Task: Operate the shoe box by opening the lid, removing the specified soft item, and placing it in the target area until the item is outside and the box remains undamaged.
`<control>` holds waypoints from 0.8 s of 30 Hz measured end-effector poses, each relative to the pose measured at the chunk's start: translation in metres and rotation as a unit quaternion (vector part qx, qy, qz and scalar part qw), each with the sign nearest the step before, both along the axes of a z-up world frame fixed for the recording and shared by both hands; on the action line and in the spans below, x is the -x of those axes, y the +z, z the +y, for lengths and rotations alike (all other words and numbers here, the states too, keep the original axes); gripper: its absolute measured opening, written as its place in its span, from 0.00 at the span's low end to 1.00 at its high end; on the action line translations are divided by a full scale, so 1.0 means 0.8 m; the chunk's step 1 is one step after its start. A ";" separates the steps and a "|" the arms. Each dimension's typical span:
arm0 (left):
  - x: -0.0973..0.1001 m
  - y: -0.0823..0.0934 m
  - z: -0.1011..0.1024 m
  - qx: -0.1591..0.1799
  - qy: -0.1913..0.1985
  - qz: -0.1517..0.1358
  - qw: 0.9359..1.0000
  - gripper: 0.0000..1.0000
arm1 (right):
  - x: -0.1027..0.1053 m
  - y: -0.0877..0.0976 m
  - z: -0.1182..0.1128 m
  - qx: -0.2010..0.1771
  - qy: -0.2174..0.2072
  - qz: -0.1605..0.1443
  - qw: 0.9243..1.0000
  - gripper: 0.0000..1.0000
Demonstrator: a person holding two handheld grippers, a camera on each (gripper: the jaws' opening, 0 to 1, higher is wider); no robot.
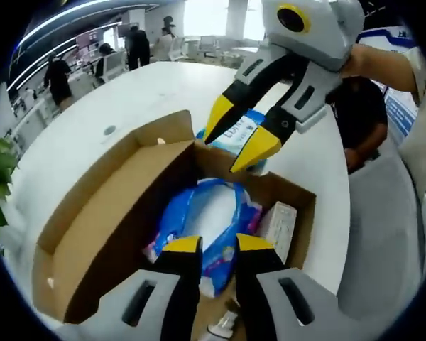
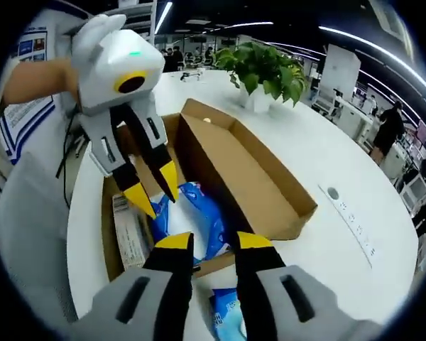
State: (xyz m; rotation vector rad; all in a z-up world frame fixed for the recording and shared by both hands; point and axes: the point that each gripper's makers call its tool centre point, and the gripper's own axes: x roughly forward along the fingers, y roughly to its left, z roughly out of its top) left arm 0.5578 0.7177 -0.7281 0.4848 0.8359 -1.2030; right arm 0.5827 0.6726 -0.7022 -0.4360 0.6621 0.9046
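Note:
The open cardboard shoe box (image 1: pixel 121 206) lies on a white table, its lid (image 2: pixel 248 163) folded back. Inside it lies a soft blue-and-white plastic pack (image 1: pixel 213 213) (image 2: pixel 195 213) beside a small white carton (image 1: pixel 278 224) (image 2: pixel 128 234). My left gripper (image 1: pixel 219 245) (image 2: pixel 154 188) hangs open just above that pack, holding nothing. A second blue-and-white pack (image 1: pixel 245 131) (image 2: pixel 227 309) lies on the table just outside the box's end wall. My right gripper (image 2: pixel 213 241) (image 1: pixel 238 133) hovers open over this outer pack, fingers apart around nothing.
The white table (image 1: pixel 128 92) (image 2: pixel 355 213) runs on past the box. A potted green plant (image 2: pixel 263 67) stands at its far side. A person's arm (image 1: pixel 383 64) and torso are close to the table edge. Desks and people stand far off.

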 end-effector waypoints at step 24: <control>0.015 -0.029 -0.011 -0.035 -0.110 0.005 0.993 0.01 | -0.020 -0.055 0.024 0.077 -0.010 0.035 0.996 0.02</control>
